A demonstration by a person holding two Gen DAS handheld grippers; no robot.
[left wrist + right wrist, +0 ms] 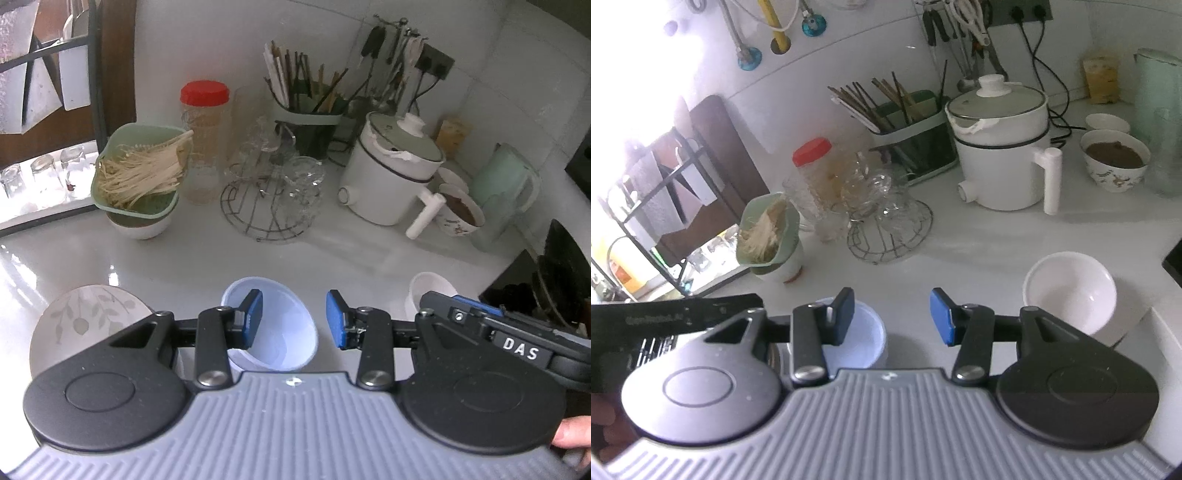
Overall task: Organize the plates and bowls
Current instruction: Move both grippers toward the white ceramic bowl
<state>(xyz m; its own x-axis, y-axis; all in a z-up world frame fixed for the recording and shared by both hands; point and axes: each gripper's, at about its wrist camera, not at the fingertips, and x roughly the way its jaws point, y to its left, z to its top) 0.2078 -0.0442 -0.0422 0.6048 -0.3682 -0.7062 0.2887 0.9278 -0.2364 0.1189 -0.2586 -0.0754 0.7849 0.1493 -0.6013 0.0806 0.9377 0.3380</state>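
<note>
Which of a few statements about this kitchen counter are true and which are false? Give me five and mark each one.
1. The jar has a red lid. True.
2. The white electric pot has its lid off. False: the lid sits on it.
3. The green-rimmed bowl holds pale noodle-like strands. True.
4. The left gripper is clamped on the leaf-patterned plate. False: it stands open around nothing, the plate off to one side.
5. The plain white bowl near the right gripper is full of brown food. False: it is empty; the brown contents are in the patterned bowl farther back.
</note>
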